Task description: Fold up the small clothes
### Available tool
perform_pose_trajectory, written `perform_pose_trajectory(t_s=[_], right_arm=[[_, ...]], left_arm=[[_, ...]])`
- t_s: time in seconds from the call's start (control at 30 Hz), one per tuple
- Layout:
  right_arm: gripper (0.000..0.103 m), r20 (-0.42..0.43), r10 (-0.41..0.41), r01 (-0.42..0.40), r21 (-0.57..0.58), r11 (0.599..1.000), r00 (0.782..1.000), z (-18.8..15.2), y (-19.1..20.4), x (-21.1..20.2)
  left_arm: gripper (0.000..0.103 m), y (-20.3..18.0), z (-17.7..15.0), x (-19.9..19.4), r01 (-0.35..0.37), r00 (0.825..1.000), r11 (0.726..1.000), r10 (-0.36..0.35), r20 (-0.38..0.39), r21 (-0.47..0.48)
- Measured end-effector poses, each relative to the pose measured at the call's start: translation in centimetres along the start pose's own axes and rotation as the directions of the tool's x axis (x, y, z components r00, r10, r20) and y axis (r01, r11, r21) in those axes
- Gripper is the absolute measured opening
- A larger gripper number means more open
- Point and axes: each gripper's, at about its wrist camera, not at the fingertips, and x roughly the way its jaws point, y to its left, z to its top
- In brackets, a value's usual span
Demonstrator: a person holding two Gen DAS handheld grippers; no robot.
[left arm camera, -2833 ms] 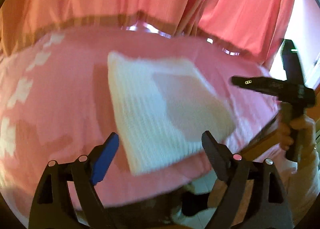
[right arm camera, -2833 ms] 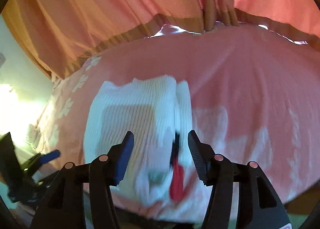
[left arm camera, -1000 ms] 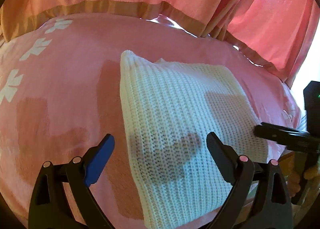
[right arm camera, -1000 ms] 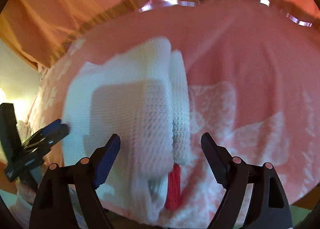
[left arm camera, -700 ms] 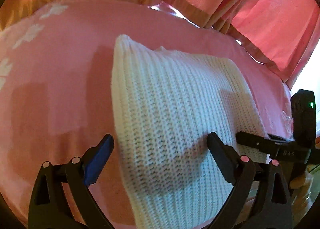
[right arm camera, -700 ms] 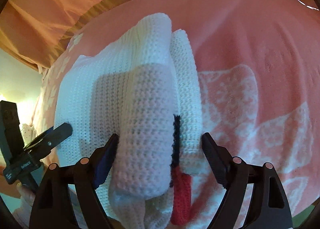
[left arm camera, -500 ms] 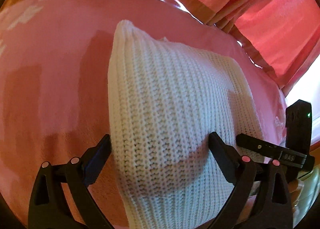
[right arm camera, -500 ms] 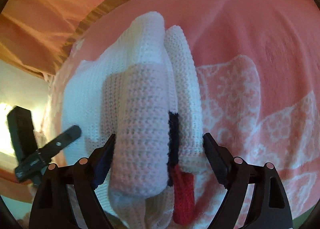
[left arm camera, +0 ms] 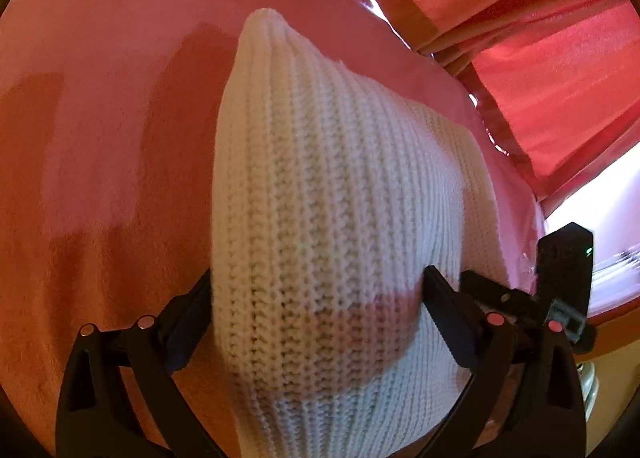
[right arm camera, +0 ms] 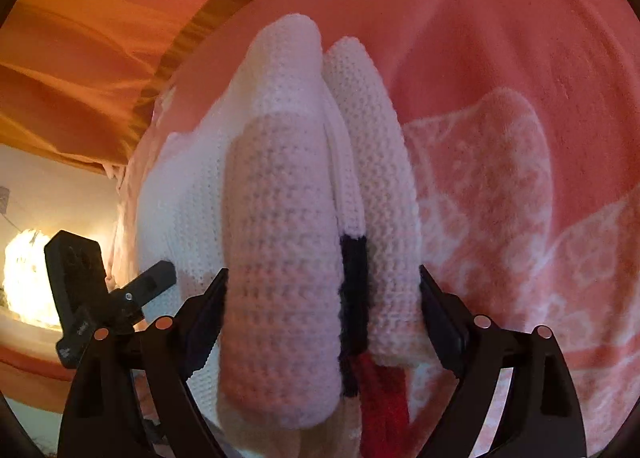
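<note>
A white knit sweater [left arm camera: 332, 185] lies folded on the pink bedspread [left arm camera: 112, 129]. My left gripper [left arm camera: 316, 318] is open and straddles the sweater's near left edge, one finger on either side of the thick fold. In the right wrist view the sweater [right arm camera: 280, 217] shows rolled layers with a black and red trim [right arm camera: 354, 290] at the near end. My right gripper [right arm camera: 324, 314] straddles that end, its jaws opening wide, with the folded layers between them. Whether the pads press the knit is unclear. Each gripper shows in the other's view: the right [left arm camera: 560, 298], the left [right arm camera: 104, 290].
Pink-red curtains [left arm camera: 540, 37] hang behind the bed, orange-lit in the right wrist view [right arm camera: 100, 37]. The bedspread carries a white pattern [right arm camera: 520, 197] right of the sweater. A bright lamp or window [right arm camera: 28, 278] glows past the bed's left edge.
Both grippers have come down and closer to the sweater. Its near edge, earlier ahead of the fingers, now sits between the fingers of each. The right jaws have spread slightly.
</note>
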Motion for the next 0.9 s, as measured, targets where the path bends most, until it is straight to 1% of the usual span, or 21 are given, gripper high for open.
perform_pose_trajectory(t_s=[0.1, 0.13, 0.17, 0.2, 0.23, 0.27, 0.3, 0.33, 0.37, 0.4, 0.43, 0.47, 0.53, 0.6, 0.63, 0.7, 0.77, 0.83, 0.87, 0.9], right_arm=[[0.088, 0.009, -0.002, 0.002, -0.008, 1.000, 1.000, 0.0, 0.0, 0.2], [0.084, 0.013, -0.001, 0.001, -0.007, 1.000, 1.000, 0.0, 0.1, 0.4], [0.072, 0.018, -0.005, 0.005, -0.010, 1.000, 1.000, 0.0, 0.2, 0.5], [0.067, 0.020, 0.000, 0.000, -0.015, 1.000, 1.000, 0.0, 0.1, 0.4], [0.056, 0.023, 0.013, -0.013, -0.011, 1.000, 1.000, 0.0, 0.3, 0.5], [0.048, 0.030, 0.025, -0.025, -0.005, 1.000, 0.999, -0.1, 0.3, 0.3], [0.046, 0.039, 0.027, -0.027, -0.012, 1.000, 0.999, -0.1, 0.5, -0.1], [0.042, 0.053, 0.020, -0.019, -0.022, 1.000, 0.998, -0.2, 0.8, -0.4], [0.040, 0.068, 0.016, -0.014, -0.028, 1.000, 0.998, -0.3, 1.3, -0.7], [0.039, 0.078, 0.014, -0.011, -0.031, 0.999, 0.997, -0.3, 1.4, -1.0], [0.038, 0.095, 0.014, -0.011, -0.031, 0.999, 0.995, -0.5, 1.7, -1.5], [0.037, 0.113, 0.018, -0.015, -0.032, 0.999, 0.993, -0.6, 2.0, -2.2], [0.036, 0.156, 0.029, -0.022, -0.045, 0.999, 0.987, -1.0, 2.7, -3.9], [0.036, 0.202, 0.023, -0.012, -0.055, 0.998, 0.979, -1.6, 3.6, -5.9], [0.036, 0.228, 0.021, -0.009, -0.054, 0.998, 0.973, -2.0, 3.8, -7.2], [0.036, 0.283, 0.021, -0.007, -0.050, 0.999, 0.959, -2.9, 4.1, -10.4], [0.036, 0.337, 0.036, -0.020, -0.050, 0.999, 0.941, -3.6, 4.4, -13.4], [0.036, 0.408, 0.041, -0.015, -0.066, 0.998, 0.912, -4.5, 5.3, -17.4], [0.036, 0.453, 0.047, -0.009, -0.085, 0.996, 0.890, -5.0, 6.3, -19.9], [0.036, 0.483, 0.053, -0.005, -0.101, 0.995, 0.874, -5.4, 7.0, -21.5]], left_arm=[[0.097, -0.3, -0.1, 0.1, -0.009, 1.000, 1.000, 0.009, 0.010, 0.021], [0.097, -0.5, -0.1, 0.2, -0.015, 1.000, 0.999, 0.014, 0.013, 0.032], [0.097, -0.9, -0.2, 0.3, -0.020, 1.000, 0.998, 0.020, 0.013, 0.055], [0.096, -1.3, -0.1, 0.5, -0.021, 1.000, 0.997, 0.020, 0.009, 0.073], [0.093, -1.6, -0.1, 0.7, -0.025, 1.000, 0.995, 0.025, 0.007, 0.094], [0.089, -1.9, -0.1, 0.6, -0.037, 0.999, 0.994, 0.036, 0.013, 0.107], [0.087, -2.4, -0.2, 0.6, -0.046, 0.999, 0.991, 0.044, 0.019, 0.127], [0.080, -2.9, -0.2, 0.4, -0.058, 0.998, 0.988, 0.055, 0.024, 0.145], [0.070, -3.5, -0.2, 0.3, -0.068, 0.998, 0.984, 0.064, 0.029, 0.167], [0.065, -4.4, -0.3, -0.1, -0.085, 0.996, 0.976, 0.079, 0.037, 0.200], [0.057, -5.0, -0.3, -0.4, -0.092, 0.995, 0.972, 0.085, 0.044, 0.217], [0.053, -5.6, -0.3, -0.8, -0.093, 0.995, 0.968, 0.084, 0.051, 0.233], [0.049, -7.5, -0.4, -2.1, -0.089, 0.994, 0.957, 0.071, 0.078, 0.274], [0.048, -9.2, -0.6, -3.3, -0.058, 0.996, 0.950, 0.034, 0.081, 0.308], [0.048, -10.2, -0.8, -3.8, -0.040, 0.997, 0.946, 0.015, 0.080, 0.321], [0.048, -12.7, -1.2, -5.4, -0.027, 0.995, 0.929, -0.010, 0.097, 0.369], [0.048, -15.7, -1.6, -7.5, -0.019, 0.991, 0.901, -0.041, 0.128, 0.433], [0.048, -18.2, -1.9, -9.3, 0.003, 0.985, 0.881, -0.084, 0.149, 0.473], [0.048, -19.2, -2.0, -10.5, 0.016, 0.981, 0.871, -0.108, 0.159, 0.491], [0.048, -20.7, -2.0, -12.1, 0.030, 0.975, 0.856, -0.139, 0.174, 0.515]])
